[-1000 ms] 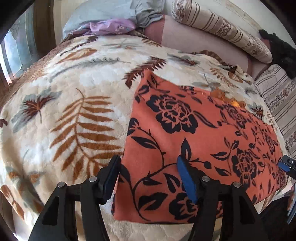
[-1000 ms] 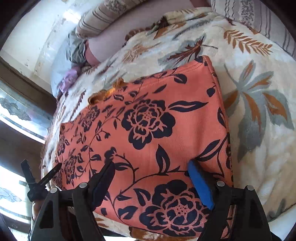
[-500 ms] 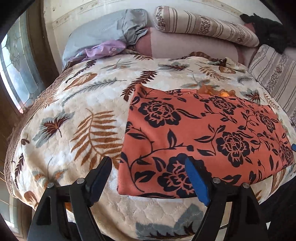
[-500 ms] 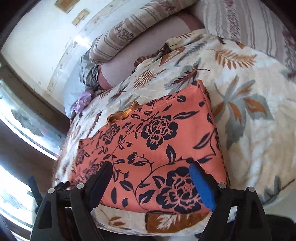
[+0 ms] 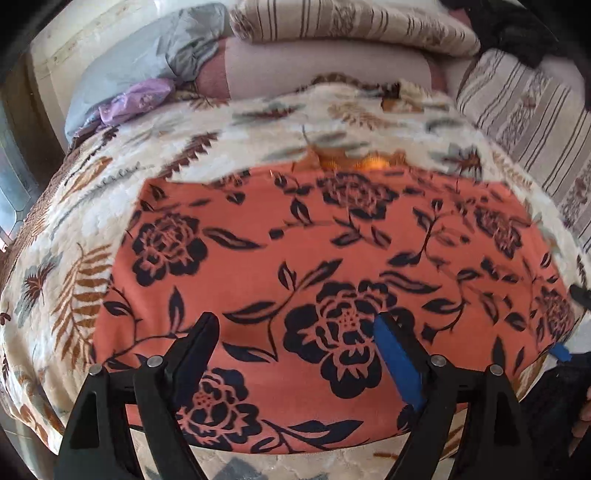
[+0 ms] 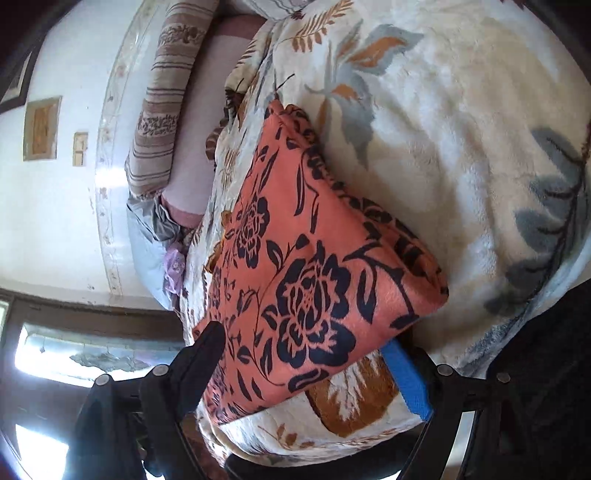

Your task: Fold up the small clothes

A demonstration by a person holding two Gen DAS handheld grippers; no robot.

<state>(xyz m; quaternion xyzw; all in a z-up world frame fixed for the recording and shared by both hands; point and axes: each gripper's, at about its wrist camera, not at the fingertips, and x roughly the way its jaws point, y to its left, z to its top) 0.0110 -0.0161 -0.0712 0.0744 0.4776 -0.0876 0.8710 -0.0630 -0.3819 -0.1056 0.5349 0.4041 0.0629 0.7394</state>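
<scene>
Left wrist view: orange floral garment (image 5: pixel 332 258) is seen folded flat on the leaf-print blanket (image 5: pixel 74 229) of the bed, near its front edge. Left gripper (image 5: pixel 295 336) is held above the cloth, jaws spread after just opening further, nothing pinched. Right wrist view: right gripper (image 6: pixel 306 354) is spread too, jaws either side of the garment's near corner (image 6: pixel 325 295); no pad is seen pressing on it. Striped pillows (image 5: pixel 351 26) are seen at the headboard.

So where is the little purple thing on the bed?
In the left wrist view, the purple cloth is at the upper left, at the head of the bed, tucked against the grey pillow, beyond the leaf-print blanket.
</scene>
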